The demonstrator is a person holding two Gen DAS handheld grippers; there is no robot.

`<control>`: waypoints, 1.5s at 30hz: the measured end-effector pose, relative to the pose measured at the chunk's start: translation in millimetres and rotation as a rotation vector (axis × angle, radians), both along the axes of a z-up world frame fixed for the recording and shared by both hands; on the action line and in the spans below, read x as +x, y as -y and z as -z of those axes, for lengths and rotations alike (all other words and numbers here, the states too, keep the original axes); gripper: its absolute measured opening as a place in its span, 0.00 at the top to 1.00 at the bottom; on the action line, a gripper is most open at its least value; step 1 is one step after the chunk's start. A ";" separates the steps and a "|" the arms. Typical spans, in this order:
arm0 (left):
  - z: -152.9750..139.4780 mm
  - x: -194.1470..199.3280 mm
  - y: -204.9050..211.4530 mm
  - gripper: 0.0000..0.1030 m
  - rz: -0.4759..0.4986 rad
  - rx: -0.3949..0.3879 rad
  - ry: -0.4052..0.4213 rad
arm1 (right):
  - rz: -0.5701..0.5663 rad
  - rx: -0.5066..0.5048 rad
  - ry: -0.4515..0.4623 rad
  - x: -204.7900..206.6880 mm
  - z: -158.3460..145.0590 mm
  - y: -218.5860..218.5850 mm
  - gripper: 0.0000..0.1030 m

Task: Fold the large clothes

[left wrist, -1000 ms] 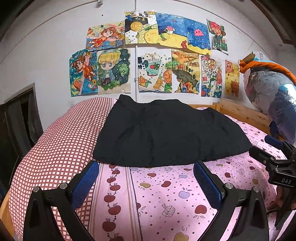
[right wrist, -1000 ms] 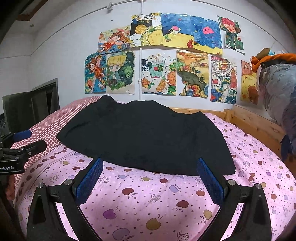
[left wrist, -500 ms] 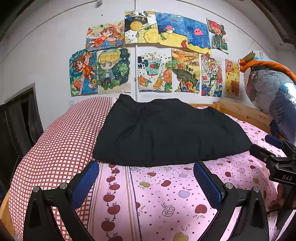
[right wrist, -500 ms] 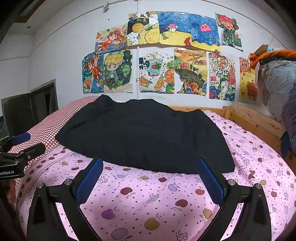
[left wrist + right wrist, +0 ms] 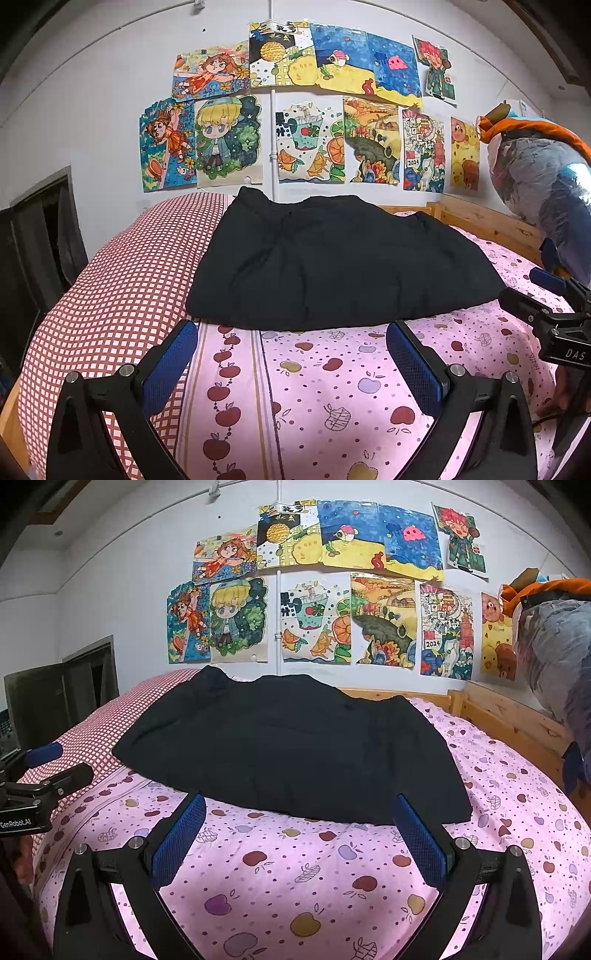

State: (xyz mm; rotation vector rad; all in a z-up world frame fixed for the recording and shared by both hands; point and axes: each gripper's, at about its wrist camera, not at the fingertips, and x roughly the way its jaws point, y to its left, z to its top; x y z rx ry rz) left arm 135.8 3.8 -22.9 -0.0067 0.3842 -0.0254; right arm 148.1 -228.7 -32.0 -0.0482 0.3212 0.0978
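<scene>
A large black garment (image 5: 340,266) lies folded into a wide flat bundle on the pink apple-print bed sheet (image 5: 332,387); it also shows in the right wrist view (image 5: 295,749). My left gripper (image 5: 295,339) is open and empty, its blue-padded fingers just short of the garment's near edge. My right gripper (image 5: 303,812) is open and empty, its fingertips at the garment's near hem. Each gripper shows at the edge of the other's view: the right one (image 5: 543,306), the left one (image 5: 48,771).
A red-checked quilt (image 5: 110,295) lies left of the garment. A wooden bed rail (image 5: 487,221) runs along the right. A bundle wrapped in clear plastic with orange trim (image 5: 543,177) stands at far right. Children's drawings (image 5: 303,107) cover the white wall behind.
The right wrist view has shifted slightly, so the garment sits a little lower and closer. The left gripper has barely moved. The garment has not moved.
</scene>
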 end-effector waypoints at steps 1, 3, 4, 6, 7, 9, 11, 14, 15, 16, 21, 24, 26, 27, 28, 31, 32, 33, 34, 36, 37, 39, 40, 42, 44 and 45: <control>0.2 0.0 -0.2 0.00 0.000 0.000 0.000 | 0.000 0.000 0.000 0.0 0.0 0.2 0.03; 0.6 0.3 -0.7 0.00 0.001 -0.001 0.000 | -0.001 0.001 -0.001 0.2 0.2 0.5 0.03; 0.8 0.6 -0.7 0.00 0.000 -0.001 0.000 | 0.000 0.001 -0.001 0.4 0.0 0.3 0.03; 1.1 0.8 -1.2 0.00 0.001 -0.001 0.001 | 0.000 0.001 -0.002 0.5 0.0 0.6 0.03; 0.7 0.5 -0.6 0.00 0.000 0.000 0.001 | 0.000 0.001 -0.002 0.6 0.0 0.7 0.03; 1.6 1.0 -1.6 0.00 -0.002 -0.001 0.001 | 0.000 0.001 -0.001 0.5 -0.1 0.5 0.03; 1.6 1.0 -2.0 0.00 -0.001 -0.001 0.001 | 0.000 0.001 -0.002 0.6 0.0 0.5 0.03; 2.0 1.2 -2.7 0.00 0.000 -0.001 0.002 | 0.000 0.002 -0.002 0.7 -0.4 0.8 0.03; 2.1 1.2 -2.7 0.00 -0.001 0.000 0.001 | 0.000 0.002 -0.003 0.8 -0.1 0.6 0.03; 1.8 1.1 -2.4 0.00 0.000 0.000 0.001 | 0.001 0.003 -0.004 1.1 0.8 0.5 0.03; 2.1 0.9 -2.4 0.00 0.000 0.000 0.003 | 0.001 0.003 -0.004 1.2 0.6 0.6 0.03; 2.8 0.5 -3.6 0.00 -0.001 0.000 0.006 | 0.002 0.004 -0.005 1.4 0.8 0.5 0.03; 3.0 0.3 -3.2 0.00 -0.001 0.000 0.006 | 0.001 0.003 -0.006 1.4 0.4 0.7 0.03; 3.1 0.4 -3.4 0.00 -0.001 -0.001 0.006 | 0.002 0.002 -0.007 1.5 0.8 0.3 0.03; 3.6 0.7 -4.5 0.00 0.000 -0.003 0.004 | 0.005 0.002 -0.009 1.9 2.8 -0.6 0.03; 3.7 0.6 -3.9 0.00 0.001 0.000 0.003 | 0.006 0.002 -0.012 2.1 5.7 -2.0 0.03; 3.8 0.3 -3.4 0.00 0.002 0.002 0.003 | 0.006 0.002 -0.013 1.7 6.3 -2.2 0.03; 4.1 0.1 -3.2 0.00 0.003 0.005 0.002 | 0.007 0.003 -0.013 1.4 6.9 -2.5 0.03; 4.2 0.1 -3.2 0.00 0.003 0.006 0.002 | 0.007 0.003 -0.014 1.6 6.6 -2.3 0.03; 4.4 0.1 -3.3 0.00 0.005 0.004 0.003 | 0.009 0.004 -0.016 1.1 6.9 -2.7 0.03; 4.3 0.3 -2.8 0.00 0.004 0.003 0.002 | 0.010 0.005 -0.018 1.5 6.1 -2.5 0.03; 4.6 0.3 -3.1 0.00 0.003 0.003 0.003 | 0.012 0.006 -0.019 1.0 6.2 -3.1 0.03; 4.5 0.6 -3.3 0.00 0.004 0.004 0.003 | 0.011 0.006 -0.019 1.8 5.5 -2.2 0.03; 4.8 0.6 -3.4 0.00 0.004 0.004 0.001 | 0.013 0.006 -0.021 1.8 5.7 -1.8 0.03; 5.2 0.3 -1.7 0.00 0.004 0.005 0.001 | 0.014 0.006 -0.024 1.7 5.8 -1.0 0.03; 5.1 0.3 -1.5 0.00 0.004 0.005 0.001 | 0.014 0.006 -0.025 1.2 6.3 -1.1 0.03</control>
